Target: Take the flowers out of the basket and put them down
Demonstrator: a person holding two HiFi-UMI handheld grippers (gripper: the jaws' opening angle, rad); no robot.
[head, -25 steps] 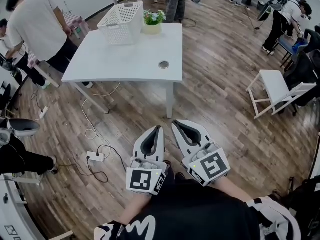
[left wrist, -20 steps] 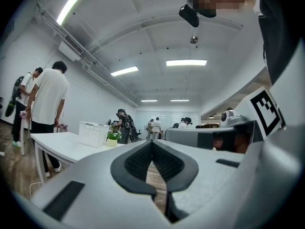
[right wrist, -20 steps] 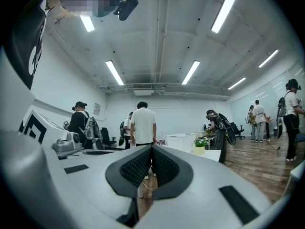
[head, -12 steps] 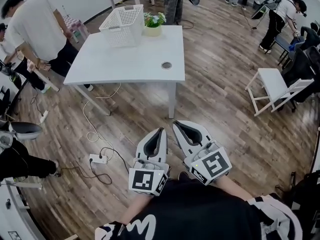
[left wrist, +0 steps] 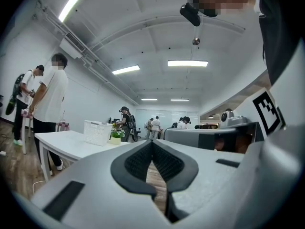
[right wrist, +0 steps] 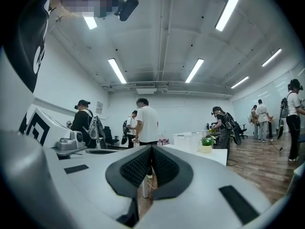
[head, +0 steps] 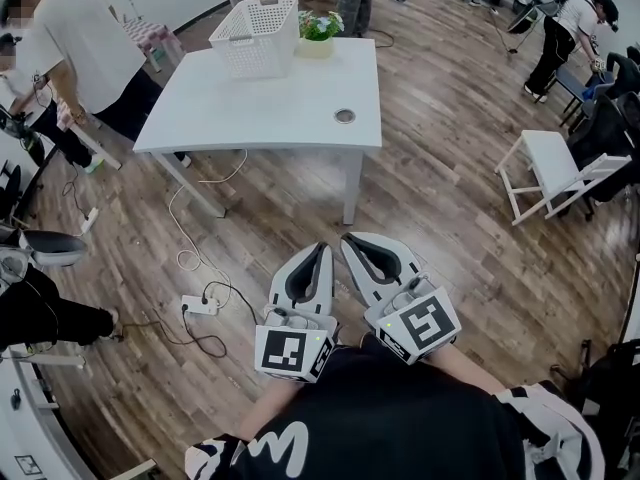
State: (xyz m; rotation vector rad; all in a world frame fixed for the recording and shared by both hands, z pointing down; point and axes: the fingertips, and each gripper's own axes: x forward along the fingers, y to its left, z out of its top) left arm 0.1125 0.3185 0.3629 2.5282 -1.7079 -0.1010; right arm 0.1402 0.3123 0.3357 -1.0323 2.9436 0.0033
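A: Table (head: 270, 108) sits higher and further right in the head view than 1 s ago. The wearer is shifting. Both grippers stay tucked at the body, well apart from the table.
B: Task items?
A: Basket (head: 258, 36) is at the table's far edge. Flowers (head: 320, 28), in a small pot, stand on the tabletop just beside it, outside it. So they already lie as the task wants. Can't tell who put them there.
B: Grippers?
A: Left gripper (head: 318, 258) and right gripper (head: 352, 244): jaws pressed together on both, nothing between. 2 of 2 empty.
B: Anything in the way?
A: Person in white shirt (head: 85, 43) at the table's left corner, white chair (head: 560, 173) off to the right. Power strip (head: 197, 306) with cable lies on the floor between wearer and table, a trip risk by my read.
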